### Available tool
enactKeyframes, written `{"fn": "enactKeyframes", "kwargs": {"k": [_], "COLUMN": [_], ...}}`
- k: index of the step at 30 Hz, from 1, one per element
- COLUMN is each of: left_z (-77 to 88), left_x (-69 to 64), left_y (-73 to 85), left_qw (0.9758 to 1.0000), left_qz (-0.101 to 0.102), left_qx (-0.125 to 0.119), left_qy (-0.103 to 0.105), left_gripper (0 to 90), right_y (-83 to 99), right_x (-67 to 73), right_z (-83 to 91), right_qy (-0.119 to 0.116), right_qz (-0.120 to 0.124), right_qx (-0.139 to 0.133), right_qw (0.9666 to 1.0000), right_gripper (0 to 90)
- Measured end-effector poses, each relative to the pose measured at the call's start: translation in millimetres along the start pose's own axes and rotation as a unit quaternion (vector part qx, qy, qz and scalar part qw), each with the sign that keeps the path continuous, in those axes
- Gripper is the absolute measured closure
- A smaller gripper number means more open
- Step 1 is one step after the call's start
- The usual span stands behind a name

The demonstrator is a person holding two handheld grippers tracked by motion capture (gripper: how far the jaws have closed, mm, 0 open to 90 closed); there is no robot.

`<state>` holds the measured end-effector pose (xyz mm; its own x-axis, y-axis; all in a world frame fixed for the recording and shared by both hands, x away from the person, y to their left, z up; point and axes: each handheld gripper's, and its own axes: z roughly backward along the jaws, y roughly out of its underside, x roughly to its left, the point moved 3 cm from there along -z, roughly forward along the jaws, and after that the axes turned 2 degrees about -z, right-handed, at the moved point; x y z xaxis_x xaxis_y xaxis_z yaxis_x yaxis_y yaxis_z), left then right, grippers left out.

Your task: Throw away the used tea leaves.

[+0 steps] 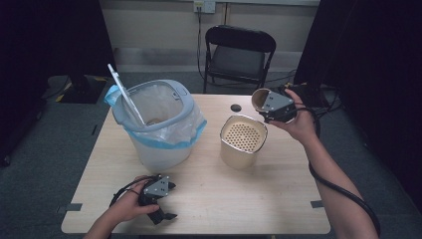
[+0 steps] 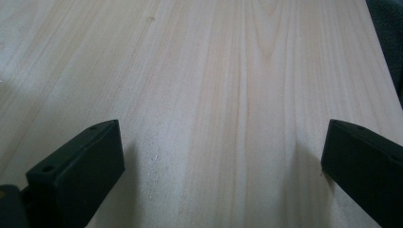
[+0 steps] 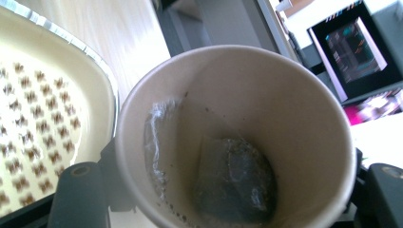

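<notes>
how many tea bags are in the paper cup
1. A single wet tea bag lies against the inner wall near the bottom of the paper cup, which the right gripper holds tilted beside the perforated container. Nothing else shows inside.

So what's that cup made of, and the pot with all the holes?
The cup looks like paper: matte tan wall, thin rolled rim, a wet teabag inside. The pot is probably enamelled metal: glossy cream coat, shiny silvery rim, though coated ceramic is possible.
</notes>
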<state>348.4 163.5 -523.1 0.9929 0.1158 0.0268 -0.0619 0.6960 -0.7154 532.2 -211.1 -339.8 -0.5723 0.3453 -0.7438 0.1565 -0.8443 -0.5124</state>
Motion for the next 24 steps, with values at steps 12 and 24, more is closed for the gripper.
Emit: {"fn": "enactKeyframes", "kwargs": {"k": [12,24], "left_z": [-0.1,-0.2], "left_x": [-0.1,-0.2], "left_y": [0.0,-0.2], "left_qw": [1.0,1.0], "left_qz": [0.001,0.001], "left_qx": [0.0,-0.002], "left_qy": [0.0,0.001], "left_gripper": [0.0,0.0], "right_y": [-27.3,-31.8], "right_x": [37.9,47.9], "right_z": [2.4,8.2], "right_qy": [0.08,0.16], "right_qz": [0.331,0.539], "right_qx": [0.116,0.122], "right_qw": [0.9331,0.8181], "right_gripper": [27.6,27.6]}}
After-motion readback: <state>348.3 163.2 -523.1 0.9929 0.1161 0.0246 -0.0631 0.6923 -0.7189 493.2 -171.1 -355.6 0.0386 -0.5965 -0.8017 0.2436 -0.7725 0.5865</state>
